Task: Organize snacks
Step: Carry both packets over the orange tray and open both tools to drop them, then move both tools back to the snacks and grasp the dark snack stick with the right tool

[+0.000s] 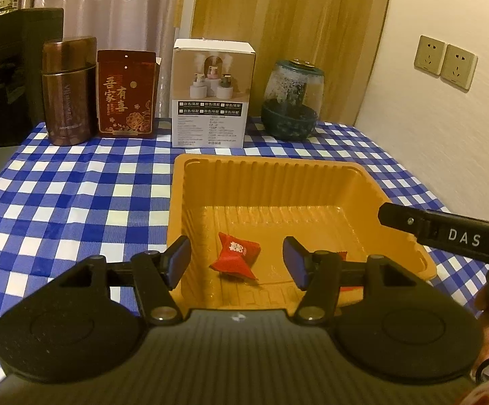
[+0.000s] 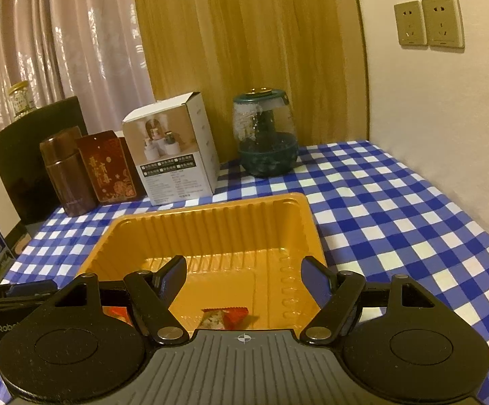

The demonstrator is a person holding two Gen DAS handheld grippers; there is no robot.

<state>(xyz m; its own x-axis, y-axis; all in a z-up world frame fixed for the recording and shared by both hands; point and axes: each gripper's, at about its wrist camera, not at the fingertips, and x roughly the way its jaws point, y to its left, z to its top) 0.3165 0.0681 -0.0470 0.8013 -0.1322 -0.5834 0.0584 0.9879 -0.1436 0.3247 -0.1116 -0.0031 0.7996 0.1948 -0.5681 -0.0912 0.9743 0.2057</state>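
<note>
Two hand-held grippers are hovering over an orange plastic tray [image 1: 278, 182] on a blue-and-white checked tablecloth [image 1: 76, 185], where a sweet-sorting job appears to be partly done. The left gripper [image 1: 236, 258] is standing with its jaws apart and nothing between the pads, poised just above a red wrapped candy [image 1: 236, 256] that is lying on the tray floor near the front edge. That candy's long axis is running on a slant, one twisted end pointing toward the near right corner, the other up and to the left. The right gripper [image 2: 244, 275] is likewise gaping wide and gripping nothing, with a second wrapped candy [image 2: 226, 317] resting below it in the tray, its long axis lying roughly side to side; much of it is hidden behind the gripper body. At least two sweets are sitting inside; whether more are waiting outside the tray cannot be told. A white box [image 1: 210, 94], a glass jar [image 1: 291, 98] and a red packet [image 1: 126, 94] are standing along the back.
</note>
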